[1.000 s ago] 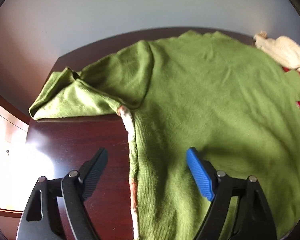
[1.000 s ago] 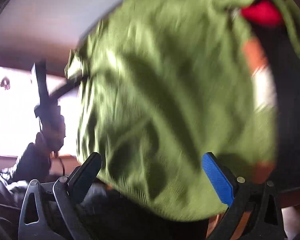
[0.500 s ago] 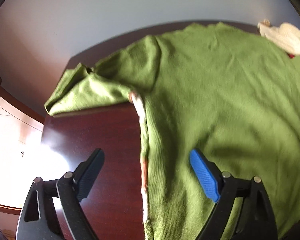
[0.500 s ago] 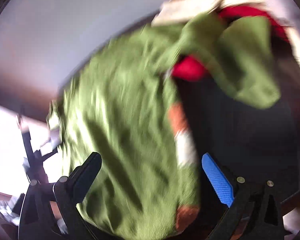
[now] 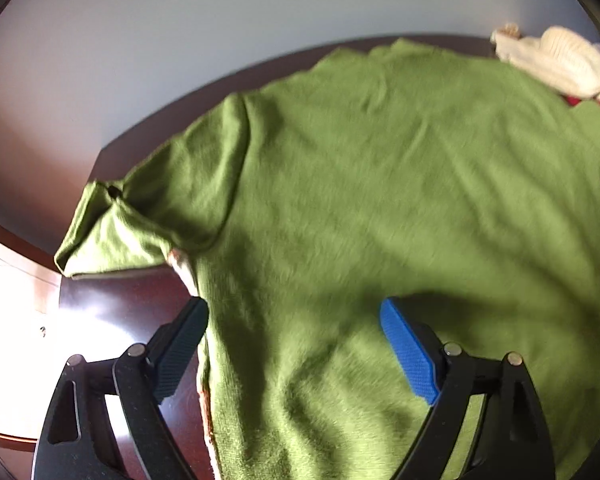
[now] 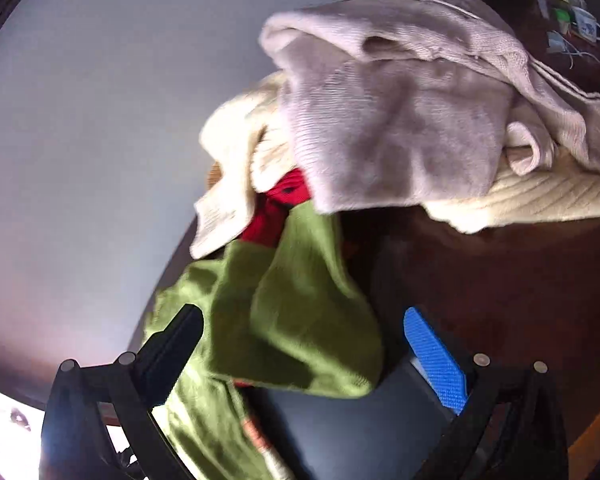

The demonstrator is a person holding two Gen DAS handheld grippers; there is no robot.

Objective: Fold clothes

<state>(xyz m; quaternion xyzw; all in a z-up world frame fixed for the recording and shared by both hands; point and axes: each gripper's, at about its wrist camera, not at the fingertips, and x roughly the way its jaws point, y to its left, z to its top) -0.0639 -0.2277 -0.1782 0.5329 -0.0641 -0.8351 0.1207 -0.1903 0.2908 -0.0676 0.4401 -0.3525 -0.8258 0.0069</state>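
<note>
Left black two-finger gripper (image 5: 294,344): pointed steeply downward. One finger carries a black ribbed pad (image 5: 182,346), the other a blue ribbed pad (image 5: 410,354). Jaws are opening, already wide apart. Green knit fabric lies in the gap beneath them; neither pad presses on it. Black pad sits at the fabric's edge.

Right black two-finger gripper (image 6: 302,354): angled downward, less steeply. Same pad arrangement, black finger (image 6: 172,348) on one side, blue finger (image 6: 436,360) on the other. Jaws stand wide apart; nothing is clamped between the pads. View slightly motion-blurred.
</note>
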